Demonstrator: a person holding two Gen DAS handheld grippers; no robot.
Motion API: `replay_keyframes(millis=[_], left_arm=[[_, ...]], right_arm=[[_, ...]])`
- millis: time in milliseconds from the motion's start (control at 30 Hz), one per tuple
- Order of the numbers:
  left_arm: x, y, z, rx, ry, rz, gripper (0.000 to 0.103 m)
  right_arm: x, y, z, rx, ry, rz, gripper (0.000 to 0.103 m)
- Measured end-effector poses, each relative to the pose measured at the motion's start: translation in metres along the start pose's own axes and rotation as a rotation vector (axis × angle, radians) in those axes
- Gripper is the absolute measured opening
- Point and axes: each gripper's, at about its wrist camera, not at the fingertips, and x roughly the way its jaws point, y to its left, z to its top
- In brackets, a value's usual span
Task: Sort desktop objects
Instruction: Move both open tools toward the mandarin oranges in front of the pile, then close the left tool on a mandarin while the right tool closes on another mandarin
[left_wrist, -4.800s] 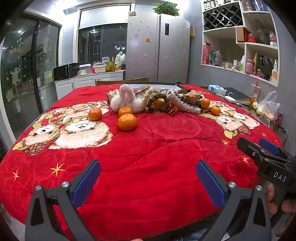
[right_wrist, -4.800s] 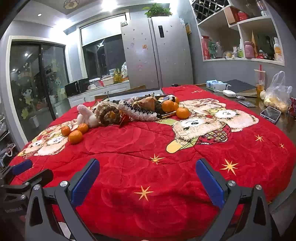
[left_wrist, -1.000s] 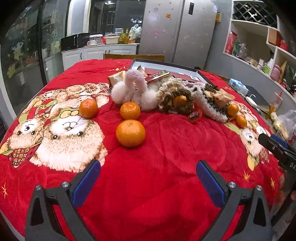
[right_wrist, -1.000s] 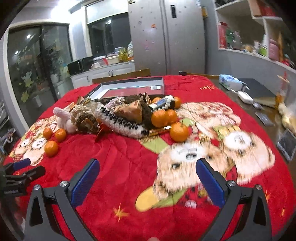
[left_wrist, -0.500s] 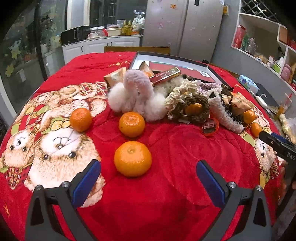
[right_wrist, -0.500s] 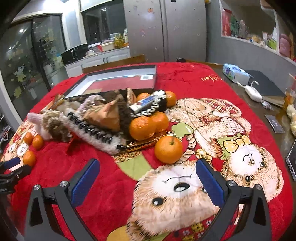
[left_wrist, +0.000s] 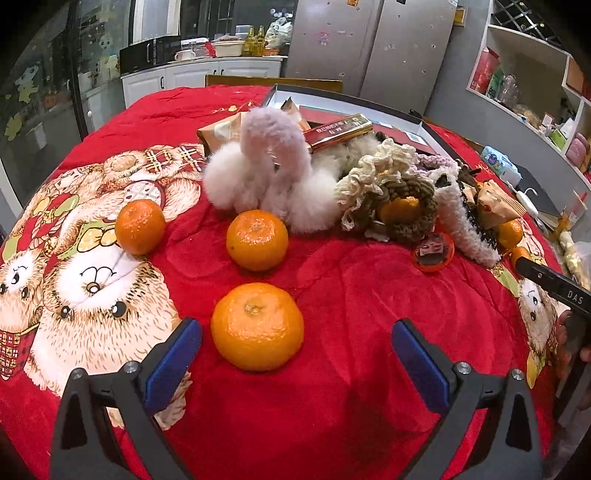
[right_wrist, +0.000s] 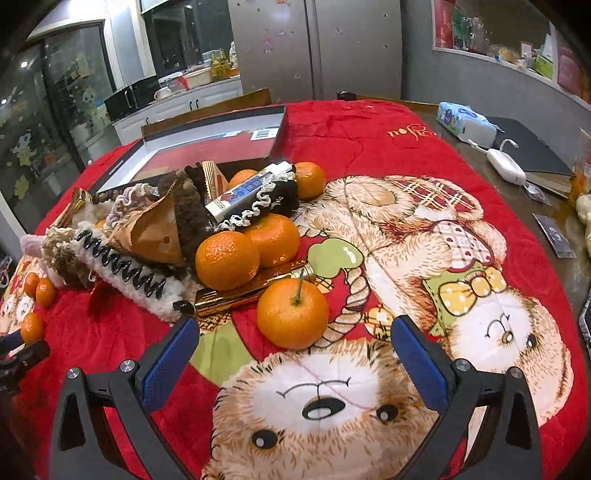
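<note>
Orange tangerines (left_wrist: 257, 325) dot a red blanket (left_wrist: 351, 295) printed with brown-and-white bears (right_wrist: 325, 410), gold stars, plaid patches and a yellow polka-dot bow (right_wrist: 471, 290). Pale pink earmuffs (left_wrist: 269, 166) lie beside a cream-and-brown crocheted ring (left_wrist: 402, 206). A white fluffy band carries a black coil (right_wrist: 122, 269). A blue-and-white tube (right_wrist: 247, 192) rests on black cloth edged in white lace, near a gold tube (right_wrist: 251, 290) and a brown paper wrapper (right_wrist: 151, 229). A red-and-gold box (left_wrist: 338, 131) lies by a grey tray (right_wrist: 207, 129) with a red base. Both tongs, left (left_wrist: 295, 363) and right (right_wrist: 293, 362), are black with blue pads.
</note>
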Motion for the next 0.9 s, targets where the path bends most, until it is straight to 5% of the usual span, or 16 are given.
replay_keyframes(millis=[200,500,733,900], left_arm=[[0.009,-0.003,0.006,-0.001,0.011,0.031,0.099],[0.012,0.003,0.013,-0.033,0.001,0.078,0.07],[0.01,0.006,0.013,-0.052,-0.018,0.093,0.046],[0.01,0.014,0.014,-0.072,-0.024,0.065,0.045]], right_arm=[[0.012,-0.001,0.005,0.011,0.016,0.062,0.093],[0.014,-0.003,0.008,0.024,0.015,0.07,0.084],[0.01,-0.007,0.006,0.036,0.011,0.037,0.039],[0.006,-0.007,0.002,0.048,0.002,0.027,0.037]])
